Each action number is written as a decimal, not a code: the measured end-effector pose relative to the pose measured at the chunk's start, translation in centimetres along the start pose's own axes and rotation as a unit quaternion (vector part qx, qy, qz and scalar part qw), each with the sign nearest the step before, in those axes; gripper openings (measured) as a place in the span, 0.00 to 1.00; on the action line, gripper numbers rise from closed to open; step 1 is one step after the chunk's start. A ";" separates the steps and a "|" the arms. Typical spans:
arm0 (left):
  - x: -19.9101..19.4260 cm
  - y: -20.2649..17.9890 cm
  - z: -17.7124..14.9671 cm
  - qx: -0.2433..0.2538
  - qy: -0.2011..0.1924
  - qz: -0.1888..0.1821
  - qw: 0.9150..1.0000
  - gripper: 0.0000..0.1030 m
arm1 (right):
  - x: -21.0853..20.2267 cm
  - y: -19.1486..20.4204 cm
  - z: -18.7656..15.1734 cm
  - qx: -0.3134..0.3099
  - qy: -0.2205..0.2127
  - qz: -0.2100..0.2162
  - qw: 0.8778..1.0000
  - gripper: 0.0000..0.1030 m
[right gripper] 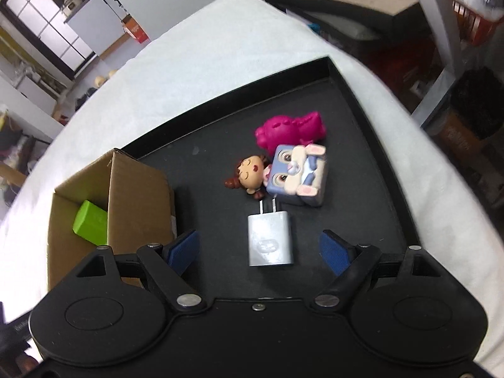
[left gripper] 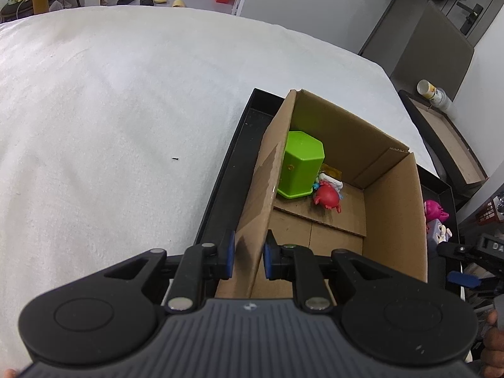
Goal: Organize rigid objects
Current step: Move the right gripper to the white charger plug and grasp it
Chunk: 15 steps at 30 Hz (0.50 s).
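A cardboard box [left gripper: 390,208] stands in a black tray [left gripper: 226,176] on a white cloth. In it are a green container [left gripper: 299,163] and a red crab toy [left gripper: 327,197]. My left gripper [left gripper: 249,256] is shut on the box's left wall [left gripper: 261,195]. In the right wrist view my right gripper [right gripper: 260,250] is open, its pads on either side of a grey plug adapter [right gripper: 271,239] lying on the tray [right gripper: 362,170]. Beyond it lie a girl figurine [right gripper: 250,174], a grey rabbit cube toy [right gripper: 299,174] and a magenta toy [right gripper: 289,129]. The box [right gripper: 135,189] is at the left.
The white cloth [left gripper: 110,119] covers the table around the tray. Another dark tray [left gripper: 447,138] and a bottle [left gripper: 433,93] lie beyond the table's right edge. Shoes and furniture stand on the floor behind.
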<state>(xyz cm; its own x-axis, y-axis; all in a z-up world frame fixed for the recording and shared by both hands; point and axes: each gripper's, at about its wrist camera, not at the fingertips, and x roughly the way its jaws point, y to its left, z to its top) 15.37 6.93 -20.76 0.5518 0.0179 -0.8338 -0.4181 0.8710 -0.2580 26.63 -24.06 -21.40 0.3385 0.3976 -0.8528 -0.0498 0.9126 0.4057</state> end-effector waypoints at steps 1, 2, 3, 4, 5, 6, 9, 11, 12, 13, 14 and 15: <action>0.1 0.0 0.0 0.001 0.000 0.001 1.000 0.16 | 0.5 -0.1 -0.1 0.005 0.004 -0.006 1.000 0.81; 0.2 -0.1 0.0 0.002 0.002 0.002 1.000 0.16 | 0.8 0.0 -0.2 0.003 0.006 -0.019 1.000 0.81; 0.3 -0.1 0.0 0.002 0.003 0.004 1.000 0.16 | 1.2 0.2 -0.3 -0.002 0.006 -0.030 1.000 0.81; 0.4 -0.1 0.1 0.002 0.005 0.005 1.000 0.16 | 1.6 0.4 -0.3 -0.007 0.006 -0.036 0.999 0.81; 0.5 -0.1 0.1 0.002 0.005 0.006 1.000 0.16 | 1.9 0.6 -0.4 -0.012 0.005 -0.037 0.999 0.80; 0.5 -0.1 0.1 0.002 0.005 0.006 1.000 0.16 | 2.2 0.7 -0.5 -0.016 0.005 -0.039 0.999 0.80; 0.7 -0.1 0.2 0.000 0.007 0.007 1.000 0.16 | 2.9 0.9 -0.6 -0.029 0.007 -0.046 0.999 0.78; 0.8 -0.2 0.2 0.001 0.007 0.008 1.000 0.16 | 3.3 0.9 -0.6 -0.031 0.012 -0.051 0.998 0.76; 0.8 -0.2 0.2 0.002 0.007 0.009 1.000 0.16 | 3.6 0.8 -0.7 -0.031 0.014 -0.052 0.998 0.73; 0.8 -0.2 0.2 0.002 0.007 0.009 1.000 0.16 | 3.8 0.9 -0.6 -0.031 0.017 -0.053 0.998 0.71; 0.8 -0.2 0.2 0.002 0.007 0.009 1.000 0.16 | 4.0 0.9 -0.6 -0.032 0.021 -0.054 0.998 0.67; 0.8 -0.2 0.2 0.001 0.007 0.009 1.000 0.16 | 4.3 1.0 -0.7 -0.033 0.026 -0.055 0.998 0.65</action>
<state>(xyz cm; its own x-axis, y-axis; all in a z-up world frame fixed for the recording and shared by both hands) 16.04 6.87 -21.26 0.5339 0.0263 -0.8451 -0.4262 0.8716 -0.2421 27.39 -21.40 -24.84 0.2965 0.2968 -0.9077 -0.0772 0.9548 0.2870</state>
